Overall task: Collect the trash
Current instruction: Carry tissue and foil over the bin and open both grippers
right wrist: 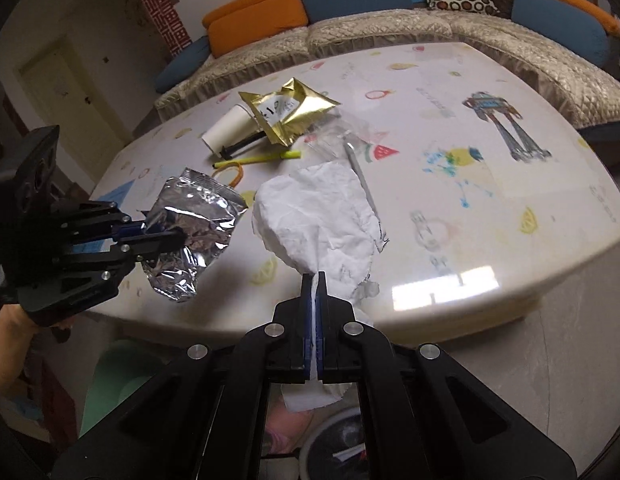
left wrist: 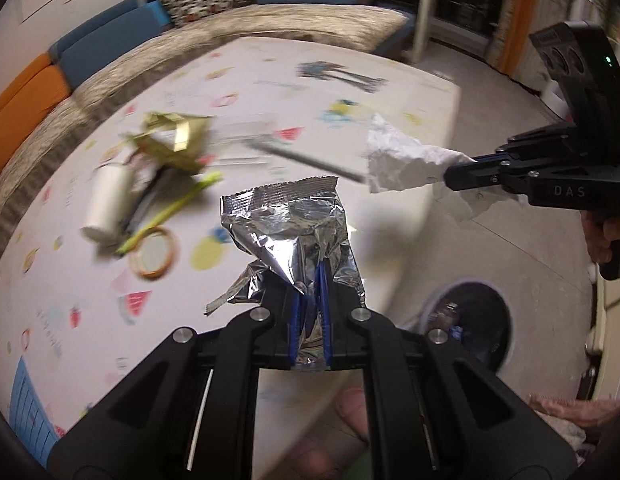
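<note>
Left gripper (left wrist: 310, 280): jaws nipped tight on the silver foil wrapper (left wrist: 293, 232); the wrapper is lifted clear of the table (right wrist: 490, 184) and stands up crumpled past the fingertips

Right gripper (right wrist: 314, 280): pads pinched together on the crumpled white paper (right wrist: 322, 216); a tail of it hangs out behind the fingers; the bulk of the sheet is carried in the air over the near edge of the table

Bin (left wrist: 470, 320): a round, dark-lined bin stands on the floor beside the table, below and to the right of the left gripper; a few things already lie in it, though what they are I cannot tell; neither held piece is over its mouth yet

In hand: two pieces of trash, one per gripper, both off the table and neither dropped

Left on the table: the gold packet (right wrist: 289, 112) is still to collect; the clear plastic wrap (right wrist: 338, 140) beside it looks like trash too

Probably not trash: white roll (right wrist: 225, 128), yellow pen (right wrist: 261, 158), black pen (right wrist: 245, 146), tape ring (right wrist: 231, 172), thin grey stick (right wrist: 362, 176); my call, not certain

Progress: roughly midway, I'd say; the pick-up of these two is done, the drop is not

Next: swing both loads over the bin and let go; then back for the gold packet
</note>
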`<state>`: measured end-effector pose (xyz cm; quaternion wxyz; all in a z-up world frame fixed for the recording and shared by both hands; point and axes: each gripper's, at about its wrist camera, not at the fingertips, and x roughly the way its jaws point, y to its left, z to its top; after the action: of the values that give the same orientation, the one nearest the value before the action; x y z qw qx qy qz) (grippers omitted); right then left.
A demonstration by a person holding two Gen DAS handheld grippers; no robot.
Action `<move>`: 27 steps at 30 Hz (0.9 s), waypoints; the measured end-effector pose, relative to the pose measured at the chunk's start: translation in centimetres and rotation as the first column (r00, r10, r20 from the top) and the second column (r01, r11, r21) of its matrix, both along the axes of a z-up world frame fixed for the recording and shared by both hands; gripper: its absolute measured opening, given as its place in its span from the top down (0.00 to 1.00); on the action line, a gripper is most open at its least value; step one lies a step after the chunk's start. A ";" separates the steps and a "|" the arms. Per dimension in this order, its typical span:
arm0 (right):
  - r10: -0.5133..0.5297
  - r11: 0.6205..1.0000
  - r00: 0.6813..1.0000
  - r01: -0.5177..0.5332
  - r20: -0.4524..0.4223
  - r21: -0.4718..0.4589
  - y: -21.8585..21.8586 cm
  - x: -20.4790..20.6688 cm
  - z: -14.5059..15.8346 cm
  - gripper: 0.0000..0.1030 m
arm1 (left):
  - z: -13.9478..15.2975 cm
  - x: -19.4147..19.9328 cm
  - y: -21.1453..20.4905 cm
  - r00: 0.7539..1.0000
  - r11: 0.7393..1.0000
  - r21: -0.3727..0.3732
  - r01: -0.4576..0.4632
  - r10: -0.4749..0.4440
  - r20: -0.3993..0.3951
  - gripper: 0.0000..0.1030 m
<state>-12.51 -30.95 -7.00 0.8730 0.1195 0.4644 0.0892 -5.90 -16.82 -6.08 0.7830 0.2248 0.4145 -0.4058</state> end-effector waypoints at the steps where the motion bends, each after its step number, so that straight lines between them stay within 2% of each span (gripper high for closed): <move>1: -0.006 1.000 1.000 0.006 -0.015 -0.007 -0.6 -1.5 -0.4 0.98 | -0.4 -1.4 -1.3 0.999 0.999 0.005 0.045 -0.045 -0.012 0.94; 5: -0.056 0.998 0.993 0.056 -0.105 -0.006 -2.8 -7.8 -4.1 0.98 | -2.9 -6.4 -5.9 0.980 0.980 0.046 0.193 -0.190 -0.055 0.94; 9: -0.134 0.990 0.970 0.142 -0.203 0.023 -4.9 -13.0 -9.2 0.98 | -7.2 -10.8 -9.8 0.945 0.944 0.105 0.313 -0.298 -0.138 0.94; 13: -0.203 0.969 0.929 0.237 -0.308 0.075 -6.5 -15.8 -14.7 0.98 | -13.0 -13.3 -12.6 0.903 0.902 0.183 0.392 -0.339 -0.264 0.94; 17: -0.212 0.952 0.894 0.280 -0.395 0.124 -6.6 -17.6 -19.6 0.95 | -17.9 -15.4 -14.1 0.875 0.863 0.244 0.443 -0.356 -0.328 0.93; 19: -0.217 0.946 0.876 0.298 -0.431 0.128 -6.6 -18.0 -21.6 0.94 | -19.9 -16.3 -14.7 0.861 0.846 0.268 0.461 -0.355 -0.364 0.88; 20: -0.219 0.946 0.870 0.300 -0.442 0.120 -6.6 -18.2 -22.3 0.92 | -20.7 -16.3 -14.9 0.861 0.840 0.283 0.462 -0.349 -0.371 0.79; 21: -0.223 0.946 0.862 0.305 -0.455 0.114 -6.6 -18.3 -23.0 0.82 | -21.5 -16.4 -15.1 0.862 0.837 0.298 0.460 -0.340 -0.376 0.69; 22: -0.234 0.942 0.854 0.317 -0.464 0.108 -6.9 -18.3 -23.5 0.63 | -22.0 -16.3 -15.2 0.862 0.834 0.306 0.458 -0.334 -0.381 0.62; 23: -0.251 0.937 0.846 0.334 -0.470 0.100 -7.1 -18.4 -23.9 0.53 | -22.3 -16.3 -15.3 0.865 0.835 0.313 0.452 -0.325 -0.381 0.50; 24: -0.273 0.932 0.839 0.352 -0.470 0.088 -7.5 -18.5 -24.0 0.43 | -22.5 -16.1 -15.3 0.871 0.840 0.317 0.441 -0.315 -0.376 0.45; 26: -0.290 0.922 0.836 0.374 -0.466 0.097 -8.0 -18.5 -24.0 0.40 | -22.5 -15.8 -14.9 0.874 0.849 0.308 0.429 -0.305 -0.378 0.43; 27: -0.295 0.919 0.836 0.381 -0.464 0.103 -8.2 -18.7 -23.9 0.38 | -22.3 -15.5 -14.7 0.880 0.853 0.312 0.419 -0.298 -0.369 0.38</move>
<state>-31.21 -39.16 -30.94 0.7319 0.2998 0.6097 -0.0521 -21.41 -31.55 -28.39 0.5587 0.3813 0.5521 -0.4875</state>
